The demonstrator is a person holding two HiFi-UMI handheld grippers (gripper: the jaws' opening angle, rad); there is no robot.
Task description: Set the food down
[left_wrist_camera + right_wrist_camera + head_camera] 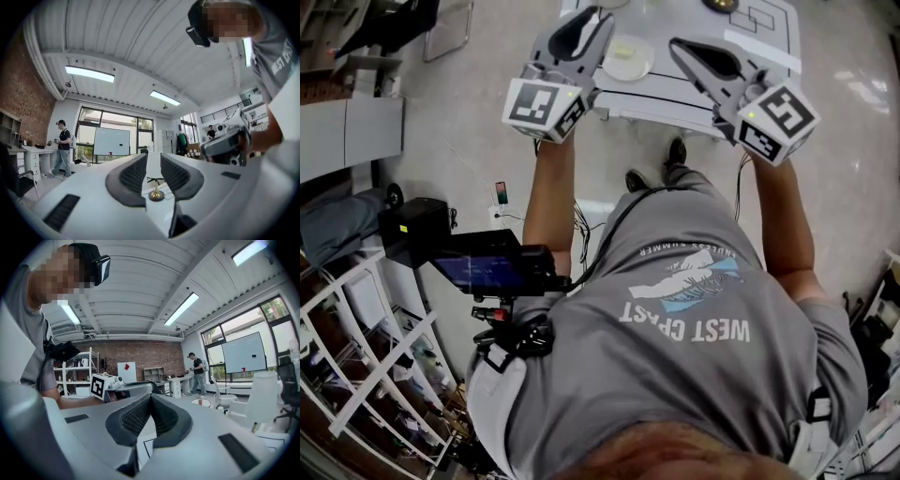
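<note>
The left hand-held gripper (586, 23) and the right hand-held gripper (682, 47) are finished in pale grey, with black ribbed pads (133, 176). Black-and-white square markers are carried on their cubes (546, 108). At twelve o'clock a white tabletop (661, 92) ruled with thin black lines is seen, and on it a cream plate (628, 56). A grey T-shirt (675, 394) is printed with white lettering and a blue-and-white graphic.
</note>
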